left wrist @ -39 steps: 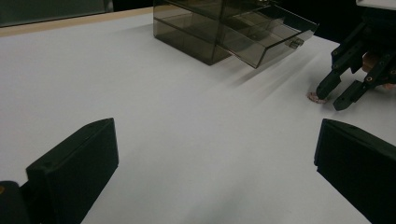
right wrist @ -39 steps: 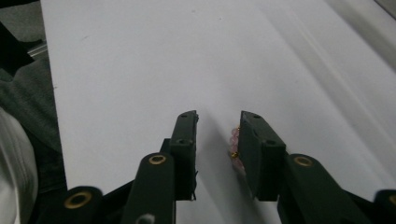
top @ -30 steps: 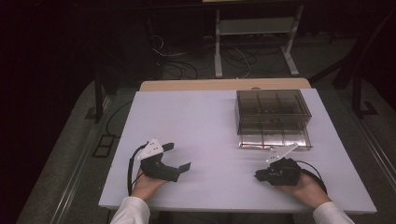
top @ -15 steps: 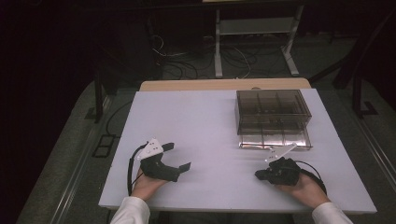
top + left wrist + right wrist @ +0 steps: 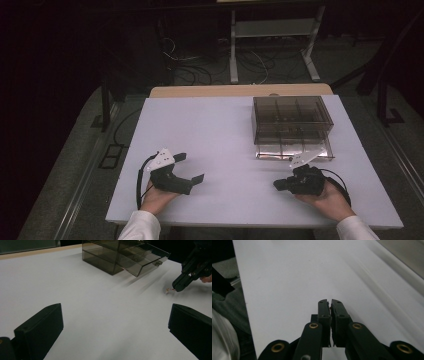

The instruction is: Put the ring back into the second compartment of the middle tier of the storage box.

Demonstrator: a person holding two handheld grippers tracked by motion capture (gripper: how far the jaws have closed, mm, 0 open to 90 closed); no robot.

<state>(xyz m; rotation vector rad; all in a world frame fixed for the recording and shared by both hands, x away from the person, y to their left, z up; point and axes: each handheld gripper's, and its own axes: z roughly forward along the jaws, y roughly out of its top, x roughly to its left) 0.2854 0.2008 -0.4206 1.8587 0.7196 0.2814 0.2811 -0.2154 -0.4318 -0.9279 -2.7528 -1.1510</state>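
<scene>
Tiny object at right tool tip, orientation unclear

white sleeves; black tongs with brass screws, grey three-cornered plates, black cables.

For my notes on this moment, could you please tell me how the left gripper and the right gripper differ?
The left gripper has its jaws wide apart with nothing between them; the right gripper has its jaws closed on a tiny object. The left gripper lies far from the smoky drawer box, the right one just before it. Both are black, hand-held and low over the white table.
</scene>
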